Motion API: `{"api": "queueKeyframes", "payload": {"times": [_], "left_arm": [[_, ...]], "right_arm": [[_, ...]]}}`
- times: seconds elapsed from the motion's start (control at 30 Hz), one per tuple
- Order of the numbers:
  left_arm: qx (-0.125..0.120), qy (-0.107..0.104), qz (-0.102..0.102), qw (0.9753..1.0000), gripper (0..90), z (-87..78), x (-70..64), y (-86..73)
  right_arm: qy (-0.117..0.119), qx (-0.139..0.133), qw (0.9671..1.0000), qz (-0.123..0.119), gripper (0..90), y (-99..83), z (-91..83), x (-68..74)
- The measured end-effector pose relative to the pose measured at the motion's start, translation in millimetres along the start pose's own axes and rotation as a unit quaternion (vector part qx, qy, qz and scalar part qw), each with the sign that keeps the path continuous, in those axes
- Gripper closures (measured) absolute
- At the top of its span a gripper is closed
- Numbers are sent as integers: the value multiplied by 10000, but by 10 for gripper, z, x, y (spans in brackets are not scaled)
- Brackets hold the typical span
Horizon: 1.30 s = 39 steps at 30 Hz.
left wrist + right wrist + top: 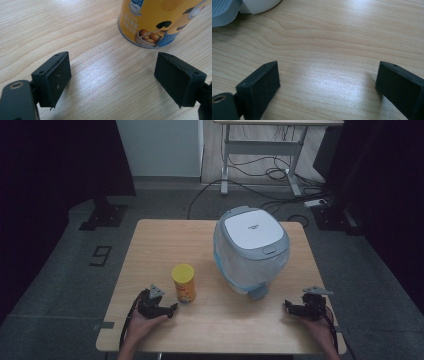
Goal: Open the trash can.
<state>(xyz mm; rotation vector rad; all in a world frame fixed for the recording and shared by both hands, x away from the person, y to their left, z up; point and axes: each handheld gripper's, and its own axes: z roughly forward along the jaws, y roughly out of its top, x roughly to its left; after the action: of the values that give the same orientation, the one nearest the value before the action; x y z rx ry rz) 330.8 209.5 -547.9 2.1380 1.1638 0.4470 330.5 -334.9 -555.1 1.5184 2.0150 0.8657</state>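
Note:
A yellow snack can stands upright on the wooden table, left of a white and grey rice cooker with its lid down. My left gripper rests near the front left edge, just left of the can, open and empty. In the left gripper view the can stands ahead and to the right of the open left gripper. My right gripper rests near the front right edge, open and empty. In the right gripper view the right gripper faces bare wood, with the cooker's base at the upper left.
Around the table is grey floor with a "9" mark at the left. A desk frame and loose cables lie beyond the far edge. Dark curtains stand on both sides.

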Motion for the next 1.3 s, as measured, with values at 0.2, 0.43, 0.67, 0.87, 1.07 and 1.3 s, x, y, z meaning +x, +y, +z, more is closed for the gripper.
{"api": "queueKeyframes", "payload": {"times": [0.2, 0.43, 0.67, 0.87, 1.07, 1.3], "left_arm": [[1, -1, 3, 10000, 139, 0, 0, 0], [5, -32, 32, 10000, 139, -2, 8, -2], [3, -36, 34, 10000, 138, -2, 10, -1], [3, -38, 35, 10000, 138, -1, 10, -1], [3, -45, 44, 10000, 137, -1, 12, 0], [3, -53, 52, 10000, 136, 0, 15, 1]], "right_arm": [[-5, -5, 10000, 3, 66, -2, -4, 0], [-99, -116, 9998, 98, 176, -25, -41, -24], [-90, -201, 9996, 180, 250, -32, -65, -41], [61, -542, 9983, 180, 396, -3, -187, -27], [172, -742, 9968, 224, 533, -2, -288, -24], [277, -1083, 9931, 357, 672, 16, -440, -53]]}}
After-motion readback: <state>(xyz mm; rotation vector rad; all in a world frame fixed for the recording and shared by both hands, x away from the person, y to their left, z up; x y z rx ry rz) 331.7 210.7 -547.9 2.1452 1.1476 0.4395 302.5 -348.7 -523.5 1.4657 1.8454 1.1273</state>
